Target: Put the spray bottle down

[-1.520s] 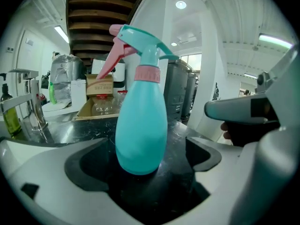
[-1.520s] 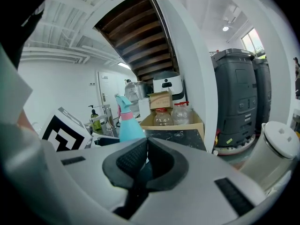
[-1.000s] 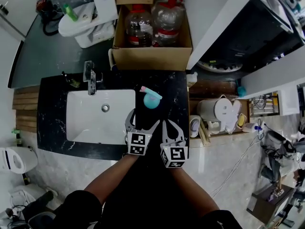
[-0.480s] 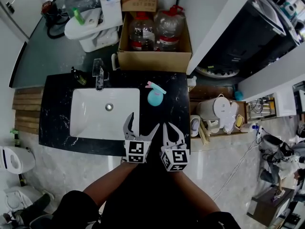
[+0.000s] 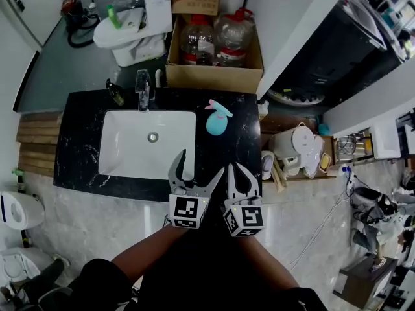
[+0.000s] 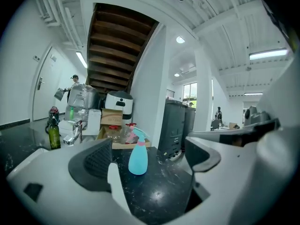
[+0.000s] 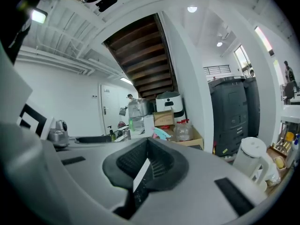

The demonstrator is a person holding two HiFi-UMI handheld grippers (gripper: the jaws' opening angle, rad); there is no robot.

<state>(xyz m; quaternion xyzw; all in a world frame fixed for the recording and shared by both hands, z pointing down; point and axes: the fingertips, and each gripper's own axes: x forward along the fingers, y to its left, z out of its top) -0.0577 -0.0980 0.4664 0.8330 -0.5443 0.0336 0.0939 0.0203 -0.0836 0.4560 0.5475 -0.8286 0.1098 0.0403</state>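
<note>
Seen from overhead, a person's two bare forearms reach forward from the bottom of the frame, each holding a hand-held gripper with a marker cube on it. The left hand-held gripper (image 5: pixel 200 167) has its jaws spread wide. Its own camera shows nothing between the pads (image 6: pixel 95 163), only bare tabletop. The right hand-held gripper (image 5: pixel 237 170), just beside the left one, has its jaws pressed together. Its own camera shows the ribbed pads (image 7: pixel 149 161) meeting with nothing pinched between them. Both sit at the near edge of a black speckled tabletop (image 5: pixel 79 149).

A white rectangular sink (image 5: pixel 126 155) is set into the tabletop, ahead and to the left of the hand-held grippers. The spray bottle (image 5: pixel 218 119), pale blue with a pink trigger head, stands upright on the tabletop to the right of the sink, toward the back edge. It is well apart from both hand-held grippers. In the left gripper view, the spray bottle (image 6: pixel 138 156) appears framed between the open jaws but farther off.

At the back of the sink is a metal faucet (image 5: pixel 142 83), with a dark green bottle (image 5: pixel 115 93) beside it on the left. A white kettle (image 5: pixel 296 149) sits on a lower surface to the right of the tabletop. Beyond the tabletop, on the floor, an open cardboard box (image 5: pixel 214 78) holds two large clear water jugs (image 5: pixel 197 41). A white toilet (image 5: pixel 128 32) is to the left of the box.
</note>
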